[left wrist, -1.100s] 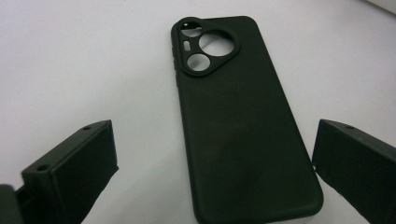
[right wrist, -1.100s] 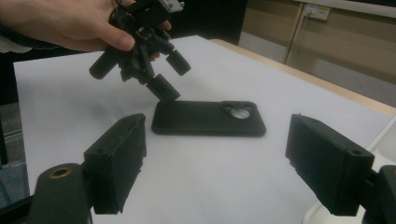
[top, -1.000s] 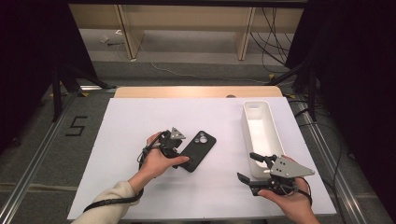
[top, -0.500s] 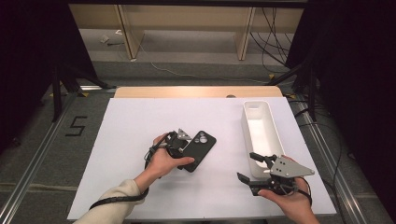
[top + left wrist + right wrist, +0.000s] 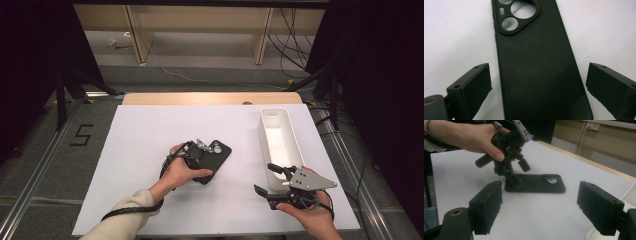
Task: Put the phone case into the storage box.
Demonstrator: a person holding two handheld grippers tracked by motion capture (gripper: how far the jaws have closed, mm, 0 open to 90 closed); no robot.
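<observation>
A black phone case (image 5: 219, 154) lies camera side up on the white table cover, left of centre. My left gripper (image 5: 199, 154) points down over its near end. In the left gripper view the case (image 5: 536, 57) lies between the jaws of my left gripper (image 5: 539, 87), with a gap on each side. Those jaws have just been closing a little, and the pads do not touch the case. My right gripper (image 5: 265, 178) is held at the front right, open and empty. The right gripper view looks between the jaws of the right gripper (image 5: 539, 207) at the case (image 5: 539, 184) and the left gripper (image 5: 517, 173).
A long white bin (image 5: 275, 111) stands at the right of the table, just beyond the right gripper. The white table cover (image 5: 150, 130) ends at a wooden strip (image 5: 210, 98) along the far edge. Dark frame rails run along both sides.
The left hand has moved a little to the right, bringing its gripper over the near end of the phone case. The right hand and the case have stayed in place.
</observation>
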